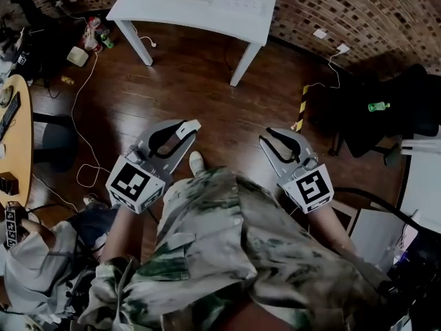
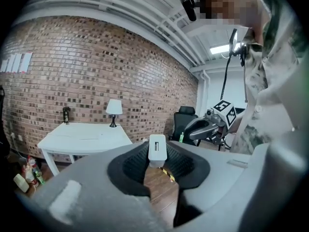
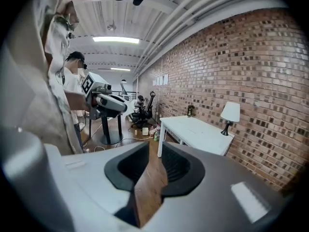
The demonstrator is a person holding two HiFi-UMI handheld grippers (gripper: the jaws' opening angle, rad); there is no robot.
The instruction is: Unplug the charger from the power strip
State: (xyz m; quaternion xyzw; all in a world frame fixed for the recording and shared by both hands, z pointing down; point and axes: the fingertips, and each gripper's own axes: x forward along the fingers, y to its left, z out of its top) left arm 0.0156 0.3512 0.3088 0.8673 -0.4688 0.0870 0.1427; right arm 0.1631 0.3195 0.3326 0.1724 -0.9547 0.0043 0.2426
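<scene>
My left gripper (image 1: 187,127) is shut on a small white charger (image 2: 157,150), which stands upright between its fingertips; in the head view it shows as a white bit at the tip. My right gripper (image 1: 269,138) is open with a narrow gap, and only the wooden floor shows between its pads. Both grippers are held out over the floor in front of the person, well short of the white table (image 1: 172,9). A white power strip (image 1: 241,5) lies on that table. Each gripper appears in the other's view: the right gripper (image 2: 205,125) and the left gripper (image 3: 108,103).
A brick wall (image 1: 344,12) runs behind the table, and a lamp (image 2: 114,109) stands on it. Black office chairs (image 1: 386,116) stand at the right. Yellow-black tape (image 1: 300,109) and loose white cables (image 1: 79,136) lie on the floor. A wooden desk (image 1: 17,150) is at the left, and another person (image 3: 75,88) stands nearby.
</scene>
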